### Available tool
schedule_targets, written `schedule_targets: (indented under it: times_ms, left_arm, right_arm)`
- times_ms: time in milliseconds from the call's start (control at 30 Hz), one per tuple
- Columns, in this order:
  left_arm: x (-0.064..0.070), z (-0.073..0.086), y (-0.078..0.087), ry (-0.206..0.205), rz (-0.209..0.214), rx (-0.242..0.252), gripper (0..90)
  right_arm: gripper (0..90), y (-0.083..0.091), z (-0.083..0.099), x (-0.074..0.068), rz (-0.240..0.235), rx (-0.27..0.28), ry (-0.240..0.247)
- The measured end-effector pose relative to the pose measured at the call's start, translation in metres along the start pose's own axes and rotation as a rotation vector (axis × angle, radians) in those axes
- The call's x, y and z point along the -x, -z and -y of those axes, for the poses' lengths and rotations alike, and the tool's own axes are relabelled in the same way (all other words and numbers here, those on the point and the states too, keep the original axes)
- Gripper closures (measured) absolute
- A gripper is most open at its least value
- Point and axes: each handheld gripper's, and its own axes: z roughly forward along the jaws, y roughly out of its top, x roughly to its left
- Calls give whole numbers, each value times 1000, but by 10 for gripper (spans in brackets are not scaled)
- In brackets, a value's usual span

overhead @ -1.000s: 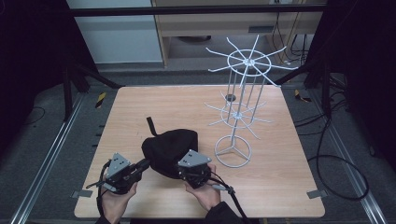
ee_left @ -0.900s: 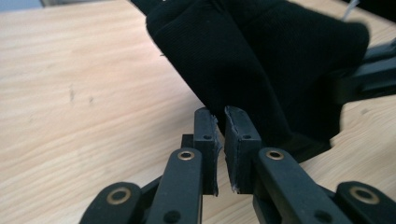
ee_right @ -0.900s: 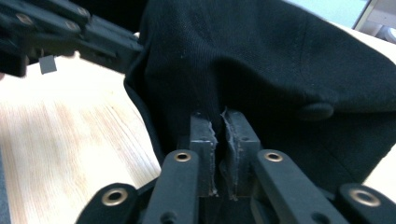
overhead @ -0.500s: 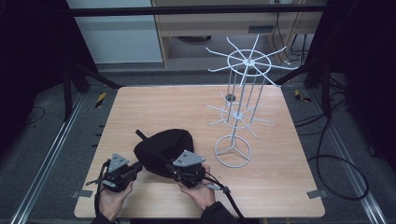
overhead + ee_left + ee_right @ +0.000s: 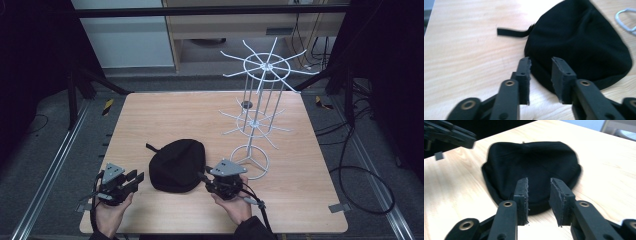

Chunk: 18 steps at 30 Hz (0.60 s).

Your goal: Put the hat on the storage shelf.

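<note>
From the high view, a black cap [image 5: 177, 165] lay flat on the bench [image 5: 165, 115], between the left gripper [image 5: 131, 178] and right gripper [image 5: 202, 176], beside a wire rack [image 5: 260, 117]. In the left gripper view, jaws stood apart near the cap's edge, its strap [image 5: 511, 32] trailing out. In the right gripper view, jaws stood apart too.

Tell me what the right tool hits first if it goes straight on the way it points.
Probably the black cap: the right tool is open and aimed at its near edge, which lies right ahead of the jaws; the exact gap is unclear.
</note>
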Motion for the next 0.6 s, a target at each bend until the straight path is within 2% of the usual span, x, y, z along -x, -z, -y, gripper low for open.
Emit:
schedule_targets:
  times_ms: [100,300,433,600]
  left_arm:
    - [7,-7,0,-38,19,20,583]
    - [16,-19,-4,-51,56,37,530]
    - [19,-28,-6,-56,69,43,515]
    - [25,-41,-13,-94,79,31,499]
  right_arm:
    - [629,12,7,10,21,2,-17]
    - [565,41,29,31,80,0,-35]
    - [522,61,44,47,120,-7,-64]
    - [465,81,58,66,163,-5,-93]
